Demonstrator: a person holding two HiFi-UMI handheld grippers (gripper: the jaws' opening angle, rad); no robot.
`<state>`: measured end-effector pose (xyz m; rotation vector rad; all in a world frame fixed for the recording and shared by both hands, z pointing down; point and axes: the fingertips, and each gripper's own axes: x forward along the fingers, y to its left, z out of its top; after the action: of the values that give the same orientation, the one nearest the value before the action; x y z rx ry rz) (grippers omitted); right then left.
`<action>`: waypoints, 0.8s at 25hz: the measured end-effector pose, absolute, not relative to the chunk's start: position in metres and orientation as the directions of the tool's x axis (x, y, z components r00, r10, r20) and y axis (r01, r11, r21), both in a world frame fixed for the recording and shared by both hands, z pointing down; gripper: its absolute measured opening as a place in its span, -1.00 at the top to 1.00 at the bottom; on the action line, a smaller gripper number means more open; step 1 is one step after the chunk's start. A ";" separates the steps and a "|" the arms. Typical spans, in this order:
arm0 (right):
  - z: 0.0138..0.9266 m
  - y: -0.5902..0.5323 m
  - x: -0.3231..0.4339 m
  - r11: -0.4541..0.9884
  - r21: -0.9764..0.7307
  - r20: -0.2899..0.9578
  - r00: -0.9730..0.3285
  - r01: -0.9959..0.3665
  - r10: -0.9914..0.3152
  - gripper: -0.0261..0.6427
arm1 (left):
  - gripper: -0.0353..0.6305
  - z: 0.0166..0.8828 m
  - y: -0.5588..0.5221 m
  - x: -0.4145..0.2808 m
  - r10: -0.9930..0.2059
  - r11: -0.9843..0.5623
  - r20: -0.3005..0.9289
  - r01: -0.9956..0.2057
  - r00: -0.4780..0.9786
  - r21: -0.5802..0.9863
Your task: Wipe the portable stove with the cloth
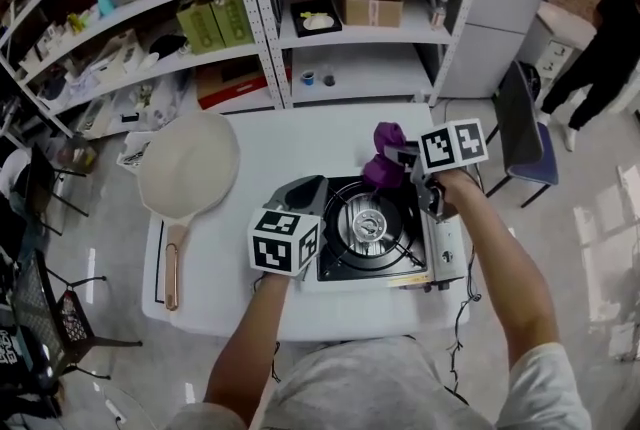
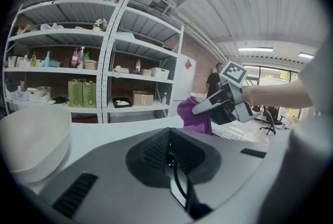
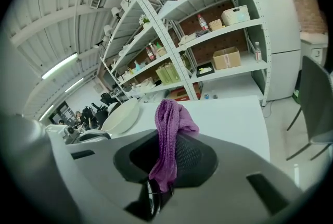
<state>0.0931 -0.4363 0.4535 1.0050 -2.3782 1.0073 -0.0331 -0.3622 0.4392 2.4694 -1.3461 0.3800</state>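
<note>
The portable stove (image 1: 375, 238) sits on the desk (image 1: 300, 133), lower centre-right in the head view. Your right tool (image 1: 405, 158) is clamped on the purple cloth (image 1: 385, 153) over the stove's upper-right corner, and the burner lies down-left of it. Your left tool (image 1: 305, 193), jaws together and empty, is at the stove's left edge.

1. The white tabletop (image 1: 290, 143) stood in front of the shelving.
2. A pale round pan (image 1: 188, 163) lay on its left part, its handle (image 1: 172, 273) pointing toward the near edge.
3. The portable stove (image 1: 390, 248) sat at the near right corner, well apart from the pan.
</note>
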 end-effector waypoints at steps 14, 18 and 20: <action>0.461 -0.441 0.164 0.347 -0.529 0.543 -0.623 -0.774 -0.562 0.74 | 0.88 0.442 -0.363 -0.016 -0.742 -0.546 0.384 -0.827 0.550 0.130; 0.453 -0.440 0.166 0.345 -0.546 0.510 -0.630 -0.763 -0.586 0.74 | 0.88 0.441 -0.363 -0.015 -0.740 -0.548 0.389 -0.827 0.549 0.126; 0.442 -0.438 0.164 0.360 -0.548 0.480 -0.637 -0.755 -0.604 0.73 | 0.88 0.439 -0.362 -0.013 -0.740 -0.550 0.386 -0.826 0.550 0.122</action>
<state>0.1640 -0.4380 0.4424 1.2273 -2.4233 1.1377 -0.0135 -0.3624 0.4390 2.4994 -1.2989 0.4218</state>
